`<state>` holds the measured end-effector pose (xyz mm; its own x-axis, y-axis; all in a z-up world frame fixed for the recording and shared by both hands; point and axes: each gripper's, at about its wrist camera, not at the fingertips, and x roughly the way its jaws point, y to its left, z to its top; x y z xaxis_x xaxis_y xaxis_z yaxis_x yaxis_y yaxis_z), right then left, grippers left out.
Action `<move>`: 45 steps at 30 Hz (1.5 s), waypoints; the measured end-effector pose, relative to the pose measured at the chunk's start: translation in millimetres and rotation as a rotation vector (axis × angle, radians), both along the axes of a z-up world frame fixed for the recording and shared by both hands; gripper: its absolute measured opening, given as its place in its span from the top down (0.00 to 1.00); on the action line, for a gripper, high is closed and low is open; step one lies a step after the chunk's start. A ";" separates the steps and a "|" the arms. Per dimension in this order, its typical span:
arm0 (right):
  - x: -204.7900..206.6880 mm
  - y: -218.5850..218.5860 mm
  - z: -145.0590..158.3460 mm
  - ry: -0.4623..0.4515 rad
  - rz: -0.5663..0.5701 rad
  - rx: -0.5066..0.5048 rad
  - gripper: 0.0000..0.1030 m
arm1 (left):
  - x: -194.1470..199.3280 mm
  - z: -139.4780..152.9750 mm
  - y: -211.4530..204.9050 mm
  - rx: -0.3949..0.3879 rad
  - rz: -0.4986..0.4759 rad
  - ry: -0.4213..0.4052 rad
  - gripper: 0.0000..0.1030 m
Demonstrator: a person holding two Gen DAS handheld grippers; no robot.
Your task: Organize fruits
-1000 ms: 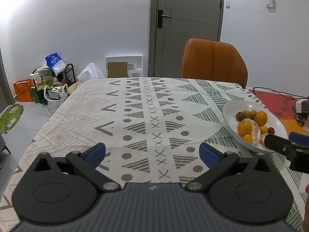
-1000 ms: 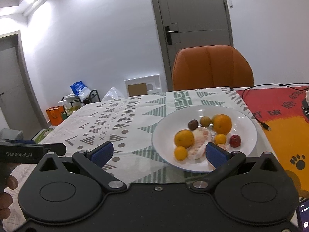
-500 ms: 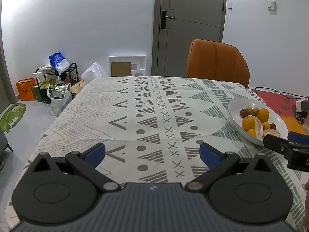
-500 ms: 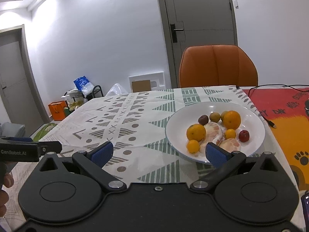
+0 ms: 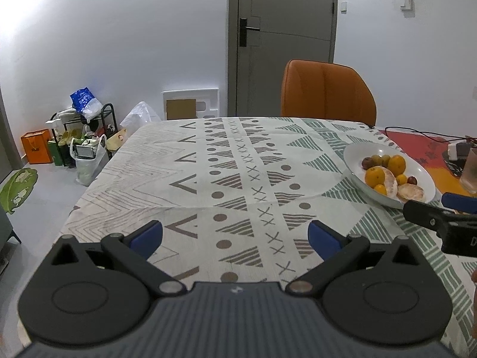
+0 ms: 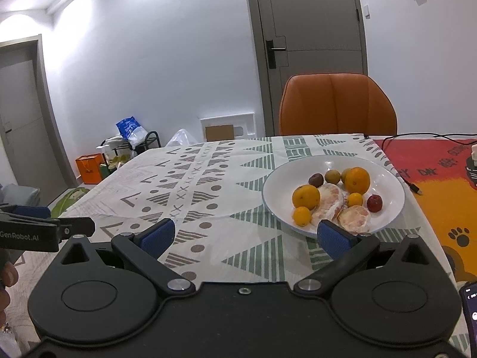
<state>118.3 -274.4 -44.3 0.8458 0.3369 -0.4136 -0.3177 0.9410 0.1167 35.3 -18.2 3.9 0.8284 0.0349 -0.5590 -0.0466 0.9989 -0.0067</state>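
— What do your tools look like?

— My left gripper (image 5: 235, 240) has a ribbed dark grey body with two matte black round housings either side of it. Black link arms run from silver pivot screws out to fingers (image 5: 147, 237) padded in blue.

— And the other?

— My right gripper (image 6: 244, 234) is built alike, though its body is smooth black, with a small silver screw in the centre near the pivots. Seen beside the right gripper, the left one's side carries white "GenRobot.AI" lettering. Bare skin of my hand (image 6: 7, 277) shows below that lettering.
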 end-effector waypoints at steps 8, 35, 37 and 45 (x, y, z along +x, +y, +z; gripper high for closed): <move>-5.0 -4.0 -1.4 0.000 -0.002 0.000 0.00 | -6.6 2.8 -4.9 -0.008 -0.020 -0.012 0.00; -6.8 -3.1 -0.9 -0.005 0.017 -0.001 0.00 | -7.5 1.5 -4.6 -0.015 -0.011 -0.012 0.00; -6.7 -3.1 -0.7 -0.005 0.017 0.000 0.00 | -7.5 1.5 -4.6 -0.014 -0.010 -0.012 0.00; -7.1 -3.4 -0.6 -0.006 0.017 0.000 0.00 | -7.5 1.6 -4.5 -0.014 -0.011 -0.013 0.00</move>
